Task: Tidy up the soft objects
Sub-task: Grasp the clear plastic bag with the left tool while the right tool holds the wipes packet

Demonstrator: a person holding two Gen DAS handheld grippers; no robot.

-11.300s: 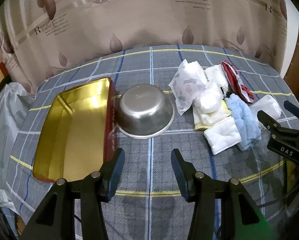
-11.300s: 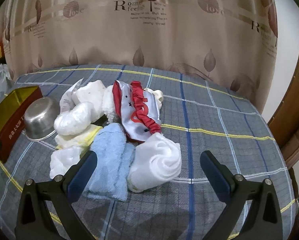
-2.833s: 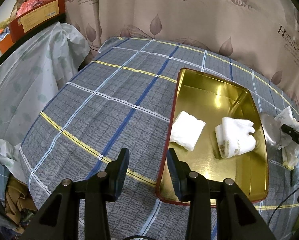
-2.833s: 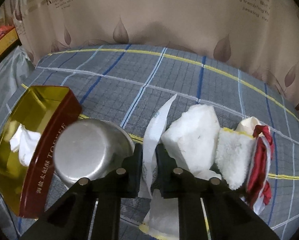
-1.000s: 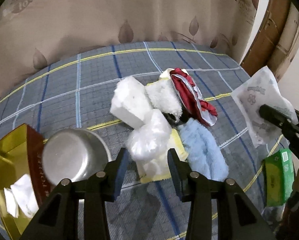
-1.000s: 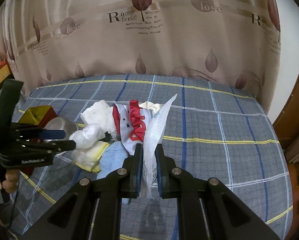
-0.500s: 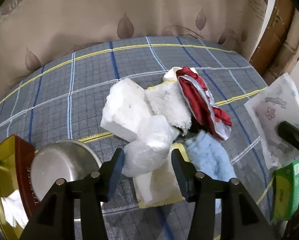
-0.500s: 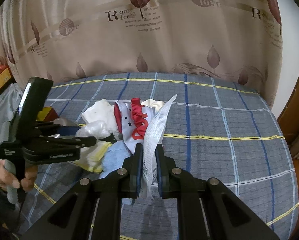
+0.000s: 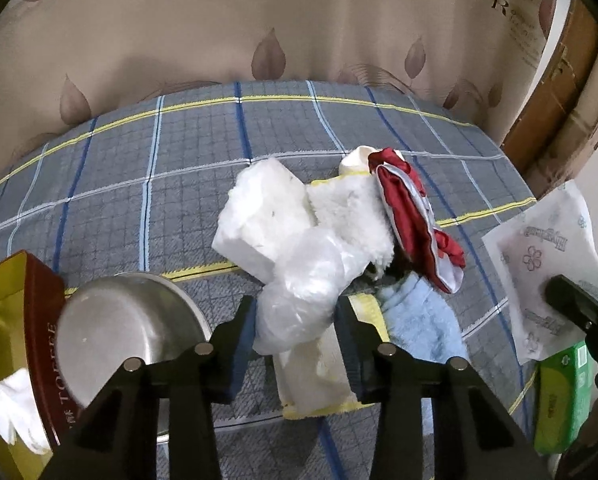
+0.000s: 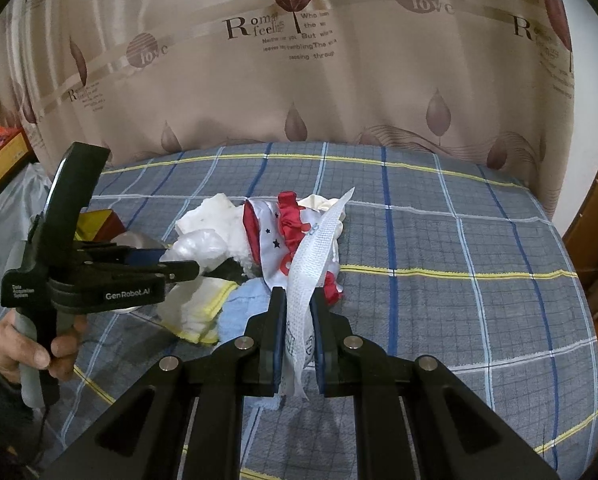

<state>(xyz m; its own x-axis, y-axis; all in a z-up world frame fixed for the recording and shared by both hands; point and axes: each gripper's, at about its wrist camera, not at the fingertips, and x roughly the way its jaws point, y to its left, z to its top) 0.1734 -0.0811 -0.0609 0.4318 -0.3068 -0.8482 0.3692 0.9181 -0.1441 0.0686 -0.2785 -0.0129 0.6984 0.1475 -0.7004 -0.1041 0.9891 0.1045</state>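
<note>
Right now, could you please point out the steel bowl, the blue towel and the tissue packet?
steel bowl (image 9: 127,316): left wrist view, upturned base.
blue towel (image 9: 423,320): left wrist view, fluffy middle.
tissue packet (image 10: 305,276): right wrist view, edge-on wrapper.

Left wrist view is looking down close over the soft pile (image 9: 331,248); right wrist view is facing it (image 10: 259,248) from farther back, both sharing the curtain (image 9: 259,32).

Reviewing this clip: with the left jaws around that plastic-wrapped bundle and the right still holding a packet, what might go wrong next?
1. The plastic bundle lies on the yellow-edged cloth and against the fluffy white cloth; lifting may drag them along.
2. The left gripper sits close to the steel bowl and could knock it.
3. The right gripper pinches only the thin tissue packet edge; it might slip.
</note>
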